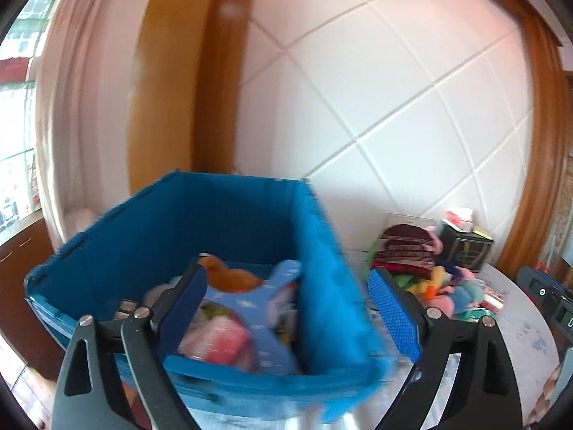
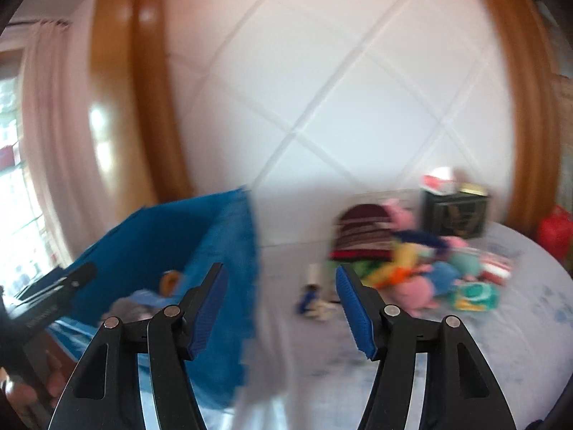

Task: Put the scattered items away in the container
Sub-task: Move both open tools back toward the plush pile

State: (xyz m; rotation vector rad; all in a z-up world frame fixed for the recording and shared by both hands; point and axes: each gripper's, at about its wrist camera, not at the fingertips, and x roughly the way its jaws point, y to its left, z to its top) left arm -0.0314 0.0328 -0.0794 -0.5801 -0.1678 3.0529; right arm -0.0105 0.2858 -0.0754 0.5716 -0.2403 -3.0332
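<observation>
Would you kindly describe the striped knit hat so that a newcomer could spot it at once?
Start at the blue container, then look right across the table to the heap of soft toys. The striped knit hat sits at that heap's back left edge. Unlike its bright neighbours, it is dark maroon with pale bands.

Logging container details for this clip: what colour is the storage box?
Blue, inside and out. The storage box shows best in the left wrist view.

Surface: round table (image 2: 501, 344) under a pale patterned cloth.
Left: blue storage crate (image 1: 322, 251).
Far side: heap of soft toys (image 2: 422, 272), striped knit hat (image 2: 361, 233), dark tin (image 2: 454, 215).
Middle: small bottle (image 2: 308, 297).
</observation>
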